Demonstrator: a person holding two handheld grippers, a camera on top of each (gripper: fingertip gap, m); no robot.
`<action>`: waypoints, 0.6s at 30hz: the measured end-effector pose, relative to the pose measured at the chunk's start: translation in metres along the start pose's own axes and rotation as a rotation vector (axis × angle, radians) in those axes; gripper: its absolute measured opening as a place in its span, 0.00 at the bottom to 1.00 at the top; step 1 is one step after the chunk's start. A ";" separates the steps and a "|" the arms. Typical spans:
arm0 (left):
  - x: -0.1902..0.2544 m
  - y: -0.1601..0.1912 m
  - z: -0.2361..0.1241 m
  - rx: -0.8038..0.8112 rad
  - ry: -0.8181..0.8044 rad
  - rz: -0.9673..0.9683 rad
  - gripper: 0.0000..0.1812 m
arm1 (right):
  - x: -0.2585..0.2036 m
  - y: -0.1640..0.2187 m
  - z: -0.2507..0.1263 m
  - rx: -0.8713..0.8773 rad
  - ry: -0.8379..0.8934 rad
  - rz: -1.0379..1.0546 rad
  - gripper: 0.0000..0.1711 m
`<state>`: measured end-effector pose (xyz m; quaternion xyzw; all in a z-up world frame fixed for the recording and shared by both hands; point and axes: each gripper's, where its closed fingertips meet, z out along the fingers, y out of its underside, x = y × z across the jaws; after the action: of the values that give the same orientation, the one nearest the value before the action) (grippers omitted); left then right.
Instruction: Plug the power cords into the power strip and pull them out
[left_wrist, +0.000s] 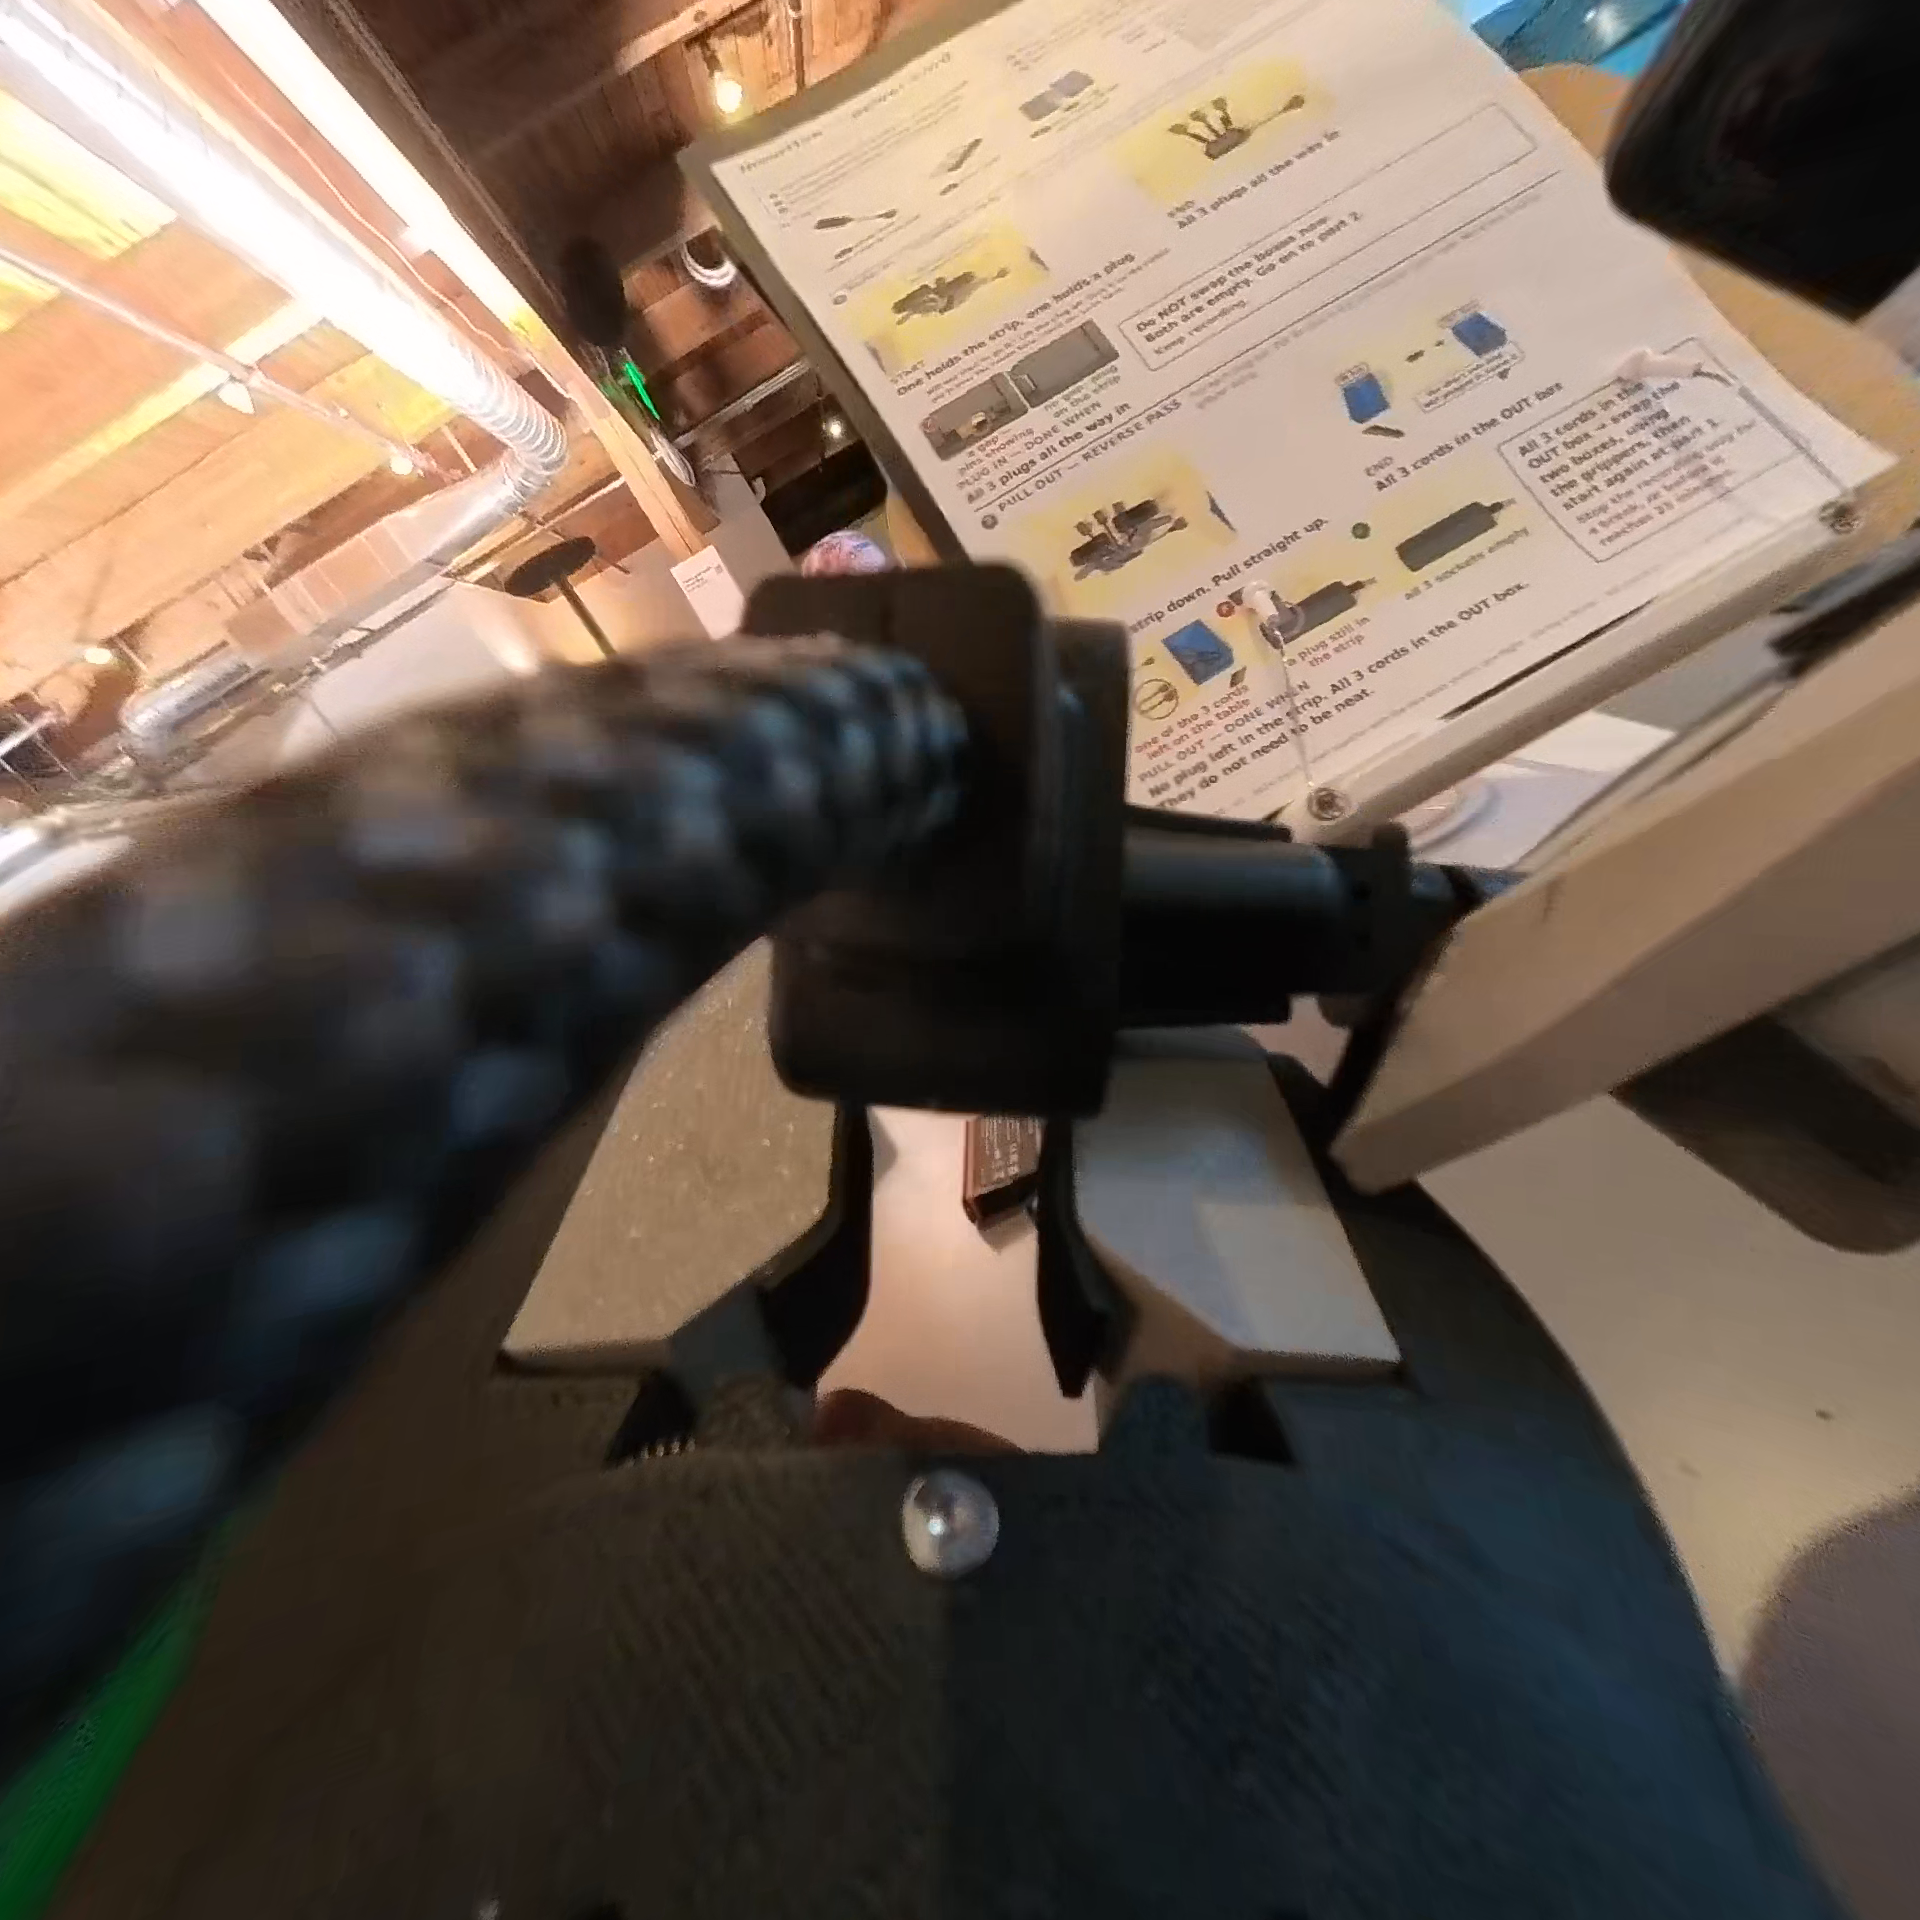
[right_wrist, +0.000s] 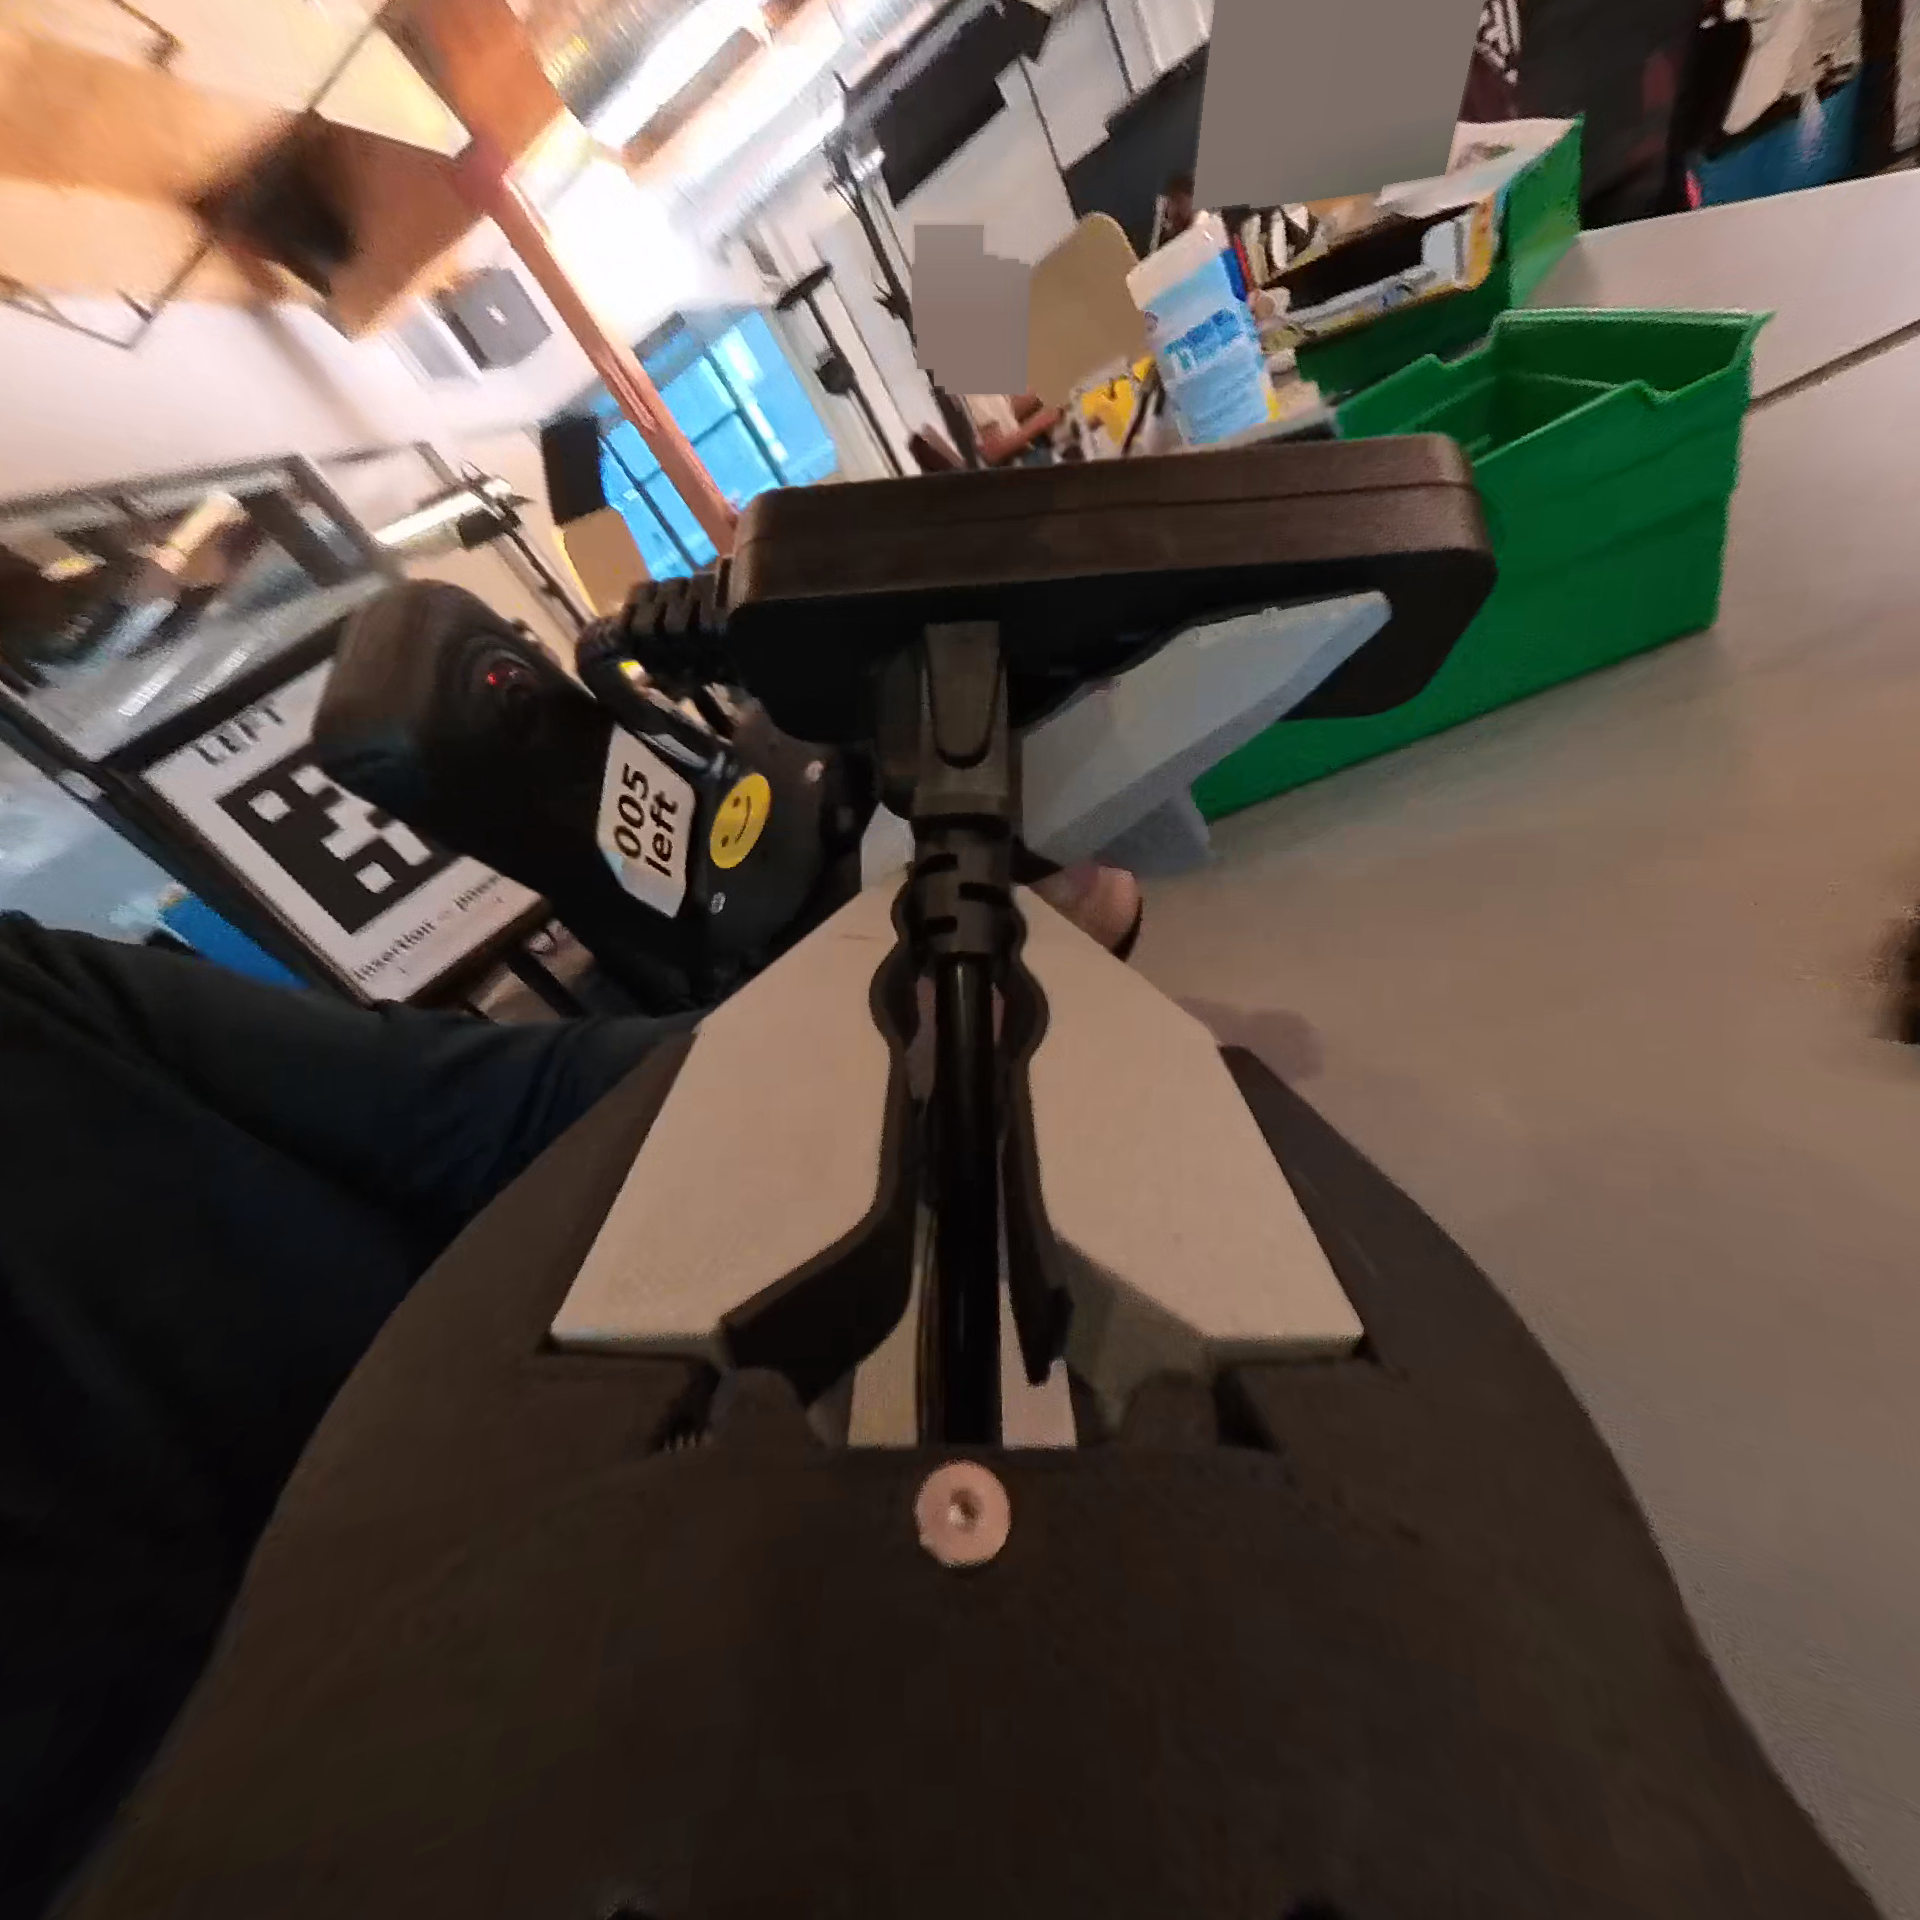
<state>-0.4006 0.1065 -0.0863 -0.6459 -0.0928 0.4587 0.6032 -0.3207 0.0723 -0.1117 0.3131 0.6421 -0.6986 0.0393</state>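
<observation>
Left gripper (left_wrist: 951, 1049) jaws clenched on power strip (right_wrist: 1112, 561); right gripper (right_wrist: 961, 914) clamps plug (right_wrist: 961, 717); green bins (right_wrist: 1579, 468) near.

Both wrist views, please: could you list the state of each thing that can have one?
Power strip: lifted off the table, held by the left gripper.
Plug: at the strip's face, gripped by the right gripper.
Green bins: on the table, nearest one looks empty.
</observation>
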 end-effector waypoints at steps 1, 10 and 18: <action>0.000 0.001 0.001 -0.005 0.000 0.000 0.18 | 0.000 0.000 0.001 0.009 -0.015 0.013 0.05; 0.019 -0.006 0.002 0.027 0.043 0.058 0.17 | 0.003 -0.001 -0.021 -0.159 0.120 -0.181 0.05; 0.008 0.000 0.001 0.018 0.032 -0.002 0.16 | 0.000 0.000 -0.004 -0.047 0.006 -0.028 0.05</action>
<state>-0.3973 0.1127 -0.0898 -0.6475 -0.0799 0.4485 0.6109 -0.3193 0.0760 -0.1122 0.3052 0.6628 -0.6828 0.0353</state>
